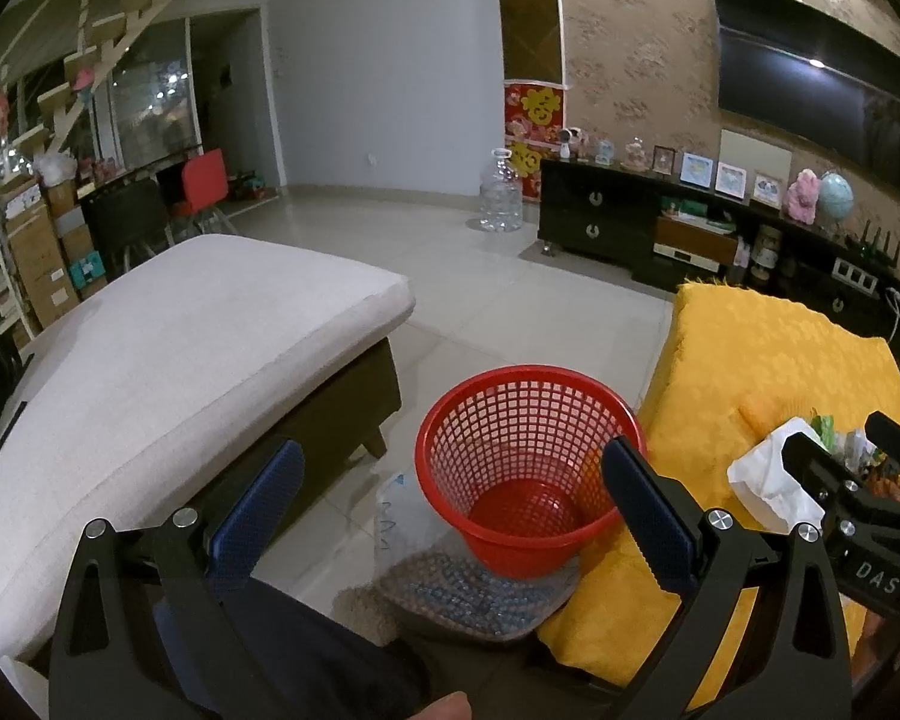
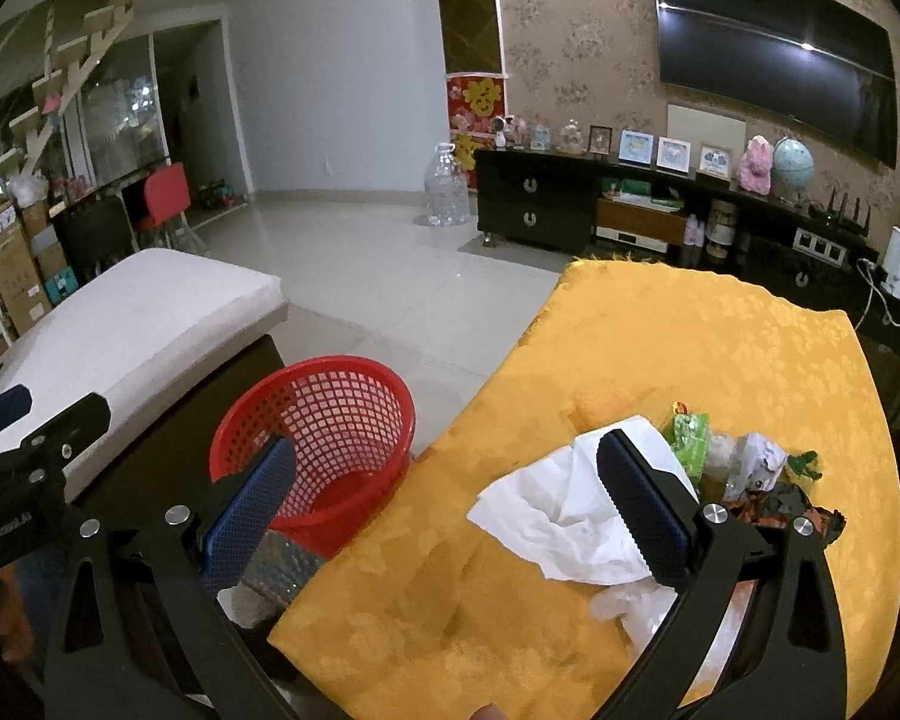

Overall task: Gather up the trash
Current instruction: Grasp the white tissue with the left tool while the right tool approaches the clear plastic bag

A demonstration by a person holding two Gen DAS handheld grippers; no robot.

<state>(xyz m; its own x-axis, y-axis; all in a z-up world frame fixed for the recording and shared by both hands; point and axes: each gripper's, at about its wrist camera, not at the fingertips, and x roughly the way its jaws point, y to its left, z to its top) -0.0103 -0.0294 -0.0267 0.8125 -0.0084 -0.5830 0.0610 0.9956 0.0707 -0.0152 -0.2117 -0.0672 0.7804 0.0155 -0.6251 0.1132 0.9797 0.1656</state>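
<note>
A grey sofa (image 1: 168, 360) lies left of the claw, boxes (image 1: 36, 252) and a red chair (image 1: 205, 183) beyond it. Far ahead on the tiled floor (image 2: 378, 276) stands a clear water jug (image 1: 500, 192), beside a black cabinet (image 2: 540, 210). Up to the right hangs a TV (image 2: 774, 54), with picture frames (image 2: 654, 150) and a globe (image 2: 793, 163) beneath.

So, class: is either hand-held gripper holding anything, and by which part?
Nothing is held. The left hand-held gripper is open above the red basket; the right hand-held gripper is open over the white tissue.
</note>
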